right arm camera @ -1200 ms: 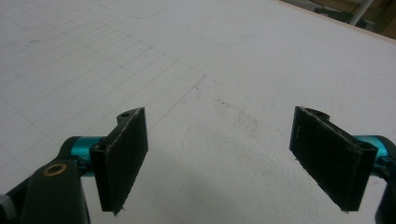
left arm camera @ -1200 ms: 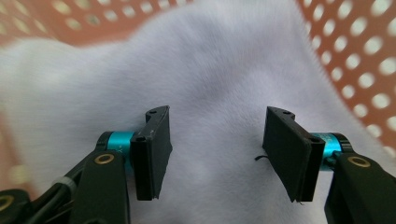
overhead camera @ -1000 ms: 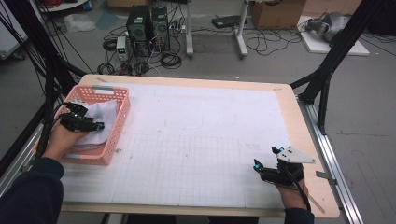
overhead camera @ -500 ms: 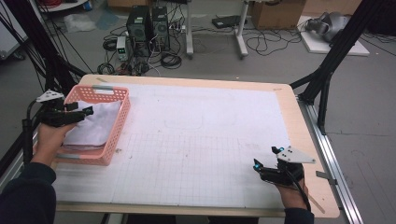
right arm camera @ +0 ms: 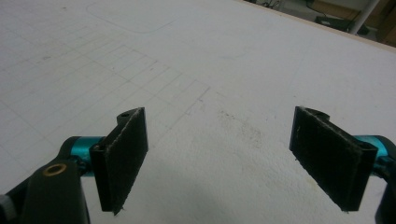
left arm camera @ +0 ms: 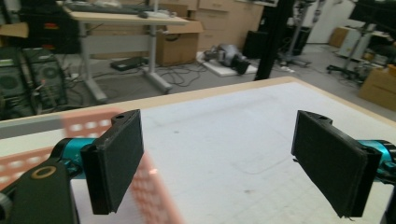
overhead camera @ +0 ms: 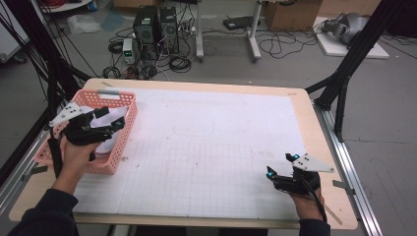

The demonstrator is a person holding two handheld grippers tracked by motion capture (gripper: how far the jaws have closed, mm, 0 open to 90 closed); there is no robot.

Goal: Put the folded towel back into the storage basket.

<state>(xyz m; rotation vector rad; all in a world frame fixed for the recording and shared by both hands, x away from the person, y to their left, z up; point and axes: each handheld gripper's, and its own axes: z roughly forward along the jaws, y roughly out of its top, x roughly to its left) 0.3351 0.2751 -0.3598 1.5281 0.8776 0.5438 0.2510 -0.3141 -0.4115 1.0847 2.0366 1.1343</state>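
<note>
Pink basket (overhead camera: 120,147) of perforated plastic, rectangular, low-walled, set at the near left part of the bench (overhead camera: 300,105), one long side just beside the left edge. White cloth (overhead camera: 114,129) lying inside, crumpled against the wall facing the middle of the bench. Left tool (overhead camera: 109,118) held above the basket, jaws just opened and now spread wide, nothing between them; from the left gripper view, blurred pink wall (left arm camera: 154,191) below the near jaw and open white surface ahead.

Beyond the basket, a white gridded sheet (overhead camera: 206,147) over most of the bench, bare across the middle and far side, wooden margin showing all round. Right tool (overhead camera: 280,167) low near the front right corner, well apart from the basket, jaws likewise spread with only the sheet (right arm camera: 210,70) beneath. Metal rails along both bench sides; black frame struts (overhead camera: 344,78) at the right; computer towers (overhead camera: 155,27) and cables on the floor beyond the far edge.
</note>
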